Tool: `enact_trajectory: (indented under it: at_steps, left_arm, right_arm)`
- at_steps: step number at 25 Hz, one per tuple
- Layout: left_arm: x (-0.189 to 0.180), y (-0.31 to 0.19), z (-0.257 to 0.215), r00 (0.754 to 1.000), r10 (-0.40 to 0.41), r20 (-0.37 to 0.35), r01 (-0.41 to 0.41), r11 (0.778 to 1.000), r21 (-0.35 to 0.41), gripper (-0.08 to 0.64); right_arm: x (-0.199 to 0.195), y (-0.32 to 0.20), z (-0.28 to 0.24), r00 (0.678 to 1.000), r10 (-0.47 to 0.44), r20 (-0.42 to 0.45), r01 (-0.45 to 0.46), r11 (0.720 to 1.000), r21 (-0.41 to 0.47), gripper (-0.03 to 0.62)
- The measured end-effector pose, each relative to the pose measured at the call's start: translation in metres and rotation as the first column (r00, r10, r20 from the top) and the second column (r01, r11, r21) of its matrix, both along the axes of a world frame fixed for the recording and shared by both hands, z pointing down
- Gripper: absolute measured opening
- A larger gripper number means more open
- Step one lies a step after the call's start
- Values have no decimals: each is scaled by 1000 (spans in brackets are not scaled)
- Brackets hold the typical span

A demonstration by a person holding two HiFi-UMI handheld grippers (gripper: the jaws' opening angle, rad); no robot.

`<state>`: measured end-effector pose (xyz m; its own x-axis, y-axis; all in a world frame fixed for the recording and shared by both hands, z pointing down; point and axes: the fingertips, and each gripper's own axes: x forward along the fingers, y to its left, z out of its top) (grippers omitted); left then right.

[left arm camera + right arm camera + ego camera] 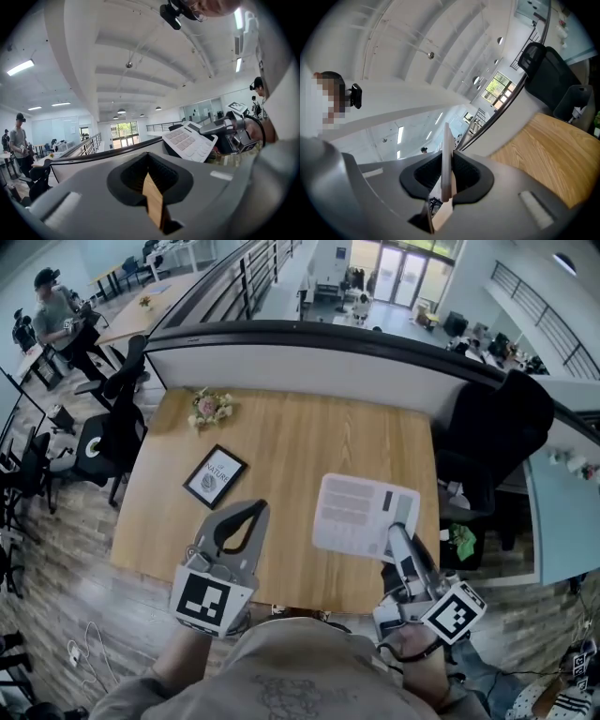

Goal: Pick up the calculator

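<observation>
The calculator [356,512] is a flat white slab with grey keys, held up off the wooden table [291,442] above its near right part. My right gripper [394,532] is shut on its near right edge. In the right gripper view the calculator [446,150] shows edge-on, pinched between the two pads of the right gripper [446,161]. My left gripper [256,510] hovers to the left of it, jaws closed together and holding nothing. From the left gripper view the calculator [190,140] sits at the right, beyond the shut left gripper [150,164].
A small black-framed picture [214,475] lies on the table's left half, and a bunch of flowers [209,407] rests at its far left corner. A low partition [328,357] runs along the far edge. Black office chairs stand left [112,427] and right [492,432].
</observation>
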<state>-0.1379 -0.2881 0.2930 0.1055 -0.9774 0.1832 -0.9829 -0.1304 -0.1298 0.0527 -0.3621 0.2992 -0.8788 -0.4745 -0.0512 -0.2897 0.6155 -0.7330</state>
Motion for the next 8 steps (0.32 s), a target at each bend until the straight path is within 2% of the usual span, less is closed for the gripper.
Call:
enact_trajectory:
  at_steps: [4, 8]
  left_arm:
    - [2, 0, 1, 1000, -1, 4, 1, 1000, -7, 2]
    - [4, -1, 1, 999, 18, 28, -18, 1000, 0, 2]
  right_arm:
    - [4, -2, 7, 1000, 2, -2, -2, 1000, -30, 68]
    - [3, 0, 6, 999, -22, 45, 25, 998, -64, 68]
